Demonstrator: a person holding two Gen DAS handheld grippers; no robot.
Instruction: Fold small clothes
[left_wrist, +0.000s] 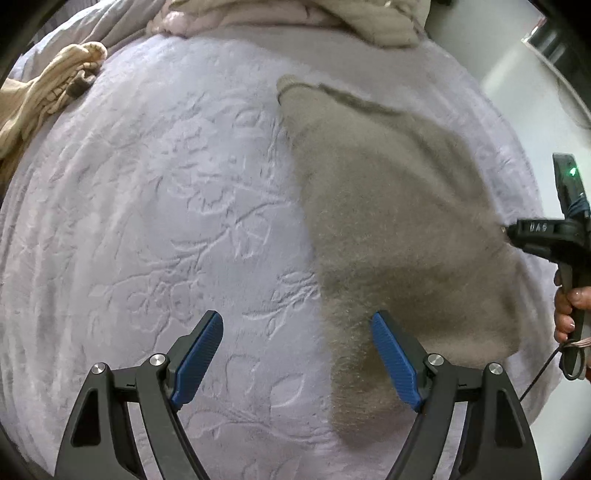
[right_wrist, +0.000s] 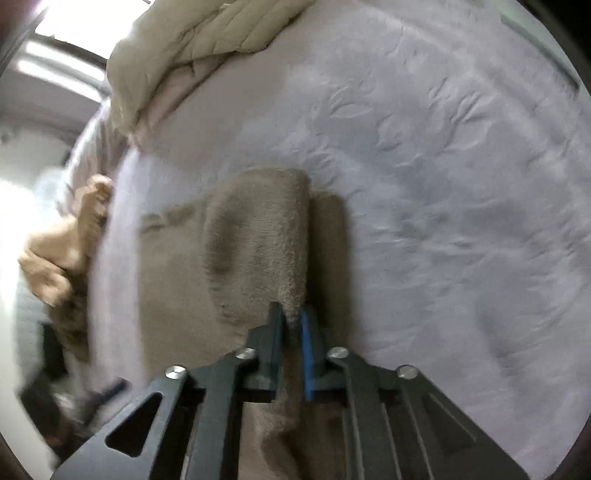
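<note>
A fuzzy taupe garment (left_wrist: 399, 221) lies spread on the pale lilac embossed blanket (left_wrist: 166, 221). My left gripper (left_wrist: 297, 325) hovers over the garment's near left edge, open, with nothing between its blue pads (left_wrist: 201, 354). In the right wrist view my right gripper (right_wrist: 291, 317) is shut on a lifted fold of the same taupe garment (right_wrist: 255, 240), which drapes forward from the jaws. In the left wrist view the right gripper's black body (left_wrist: 546, 236) reaches in from the right edge onto the garment, held by a person's hand (left_wrist: 570, 310).
A crumpled tan garment (left_wrist: 40, 103) lies at the blanket's far left, seen also as tan cloth (right_wrist: 62, 251). A beige quilted cover (right_wrist: 192, 44) is heaped at the far end. The bed's right edge drops to a white floor (left_wrist: 535, 110).
</note>
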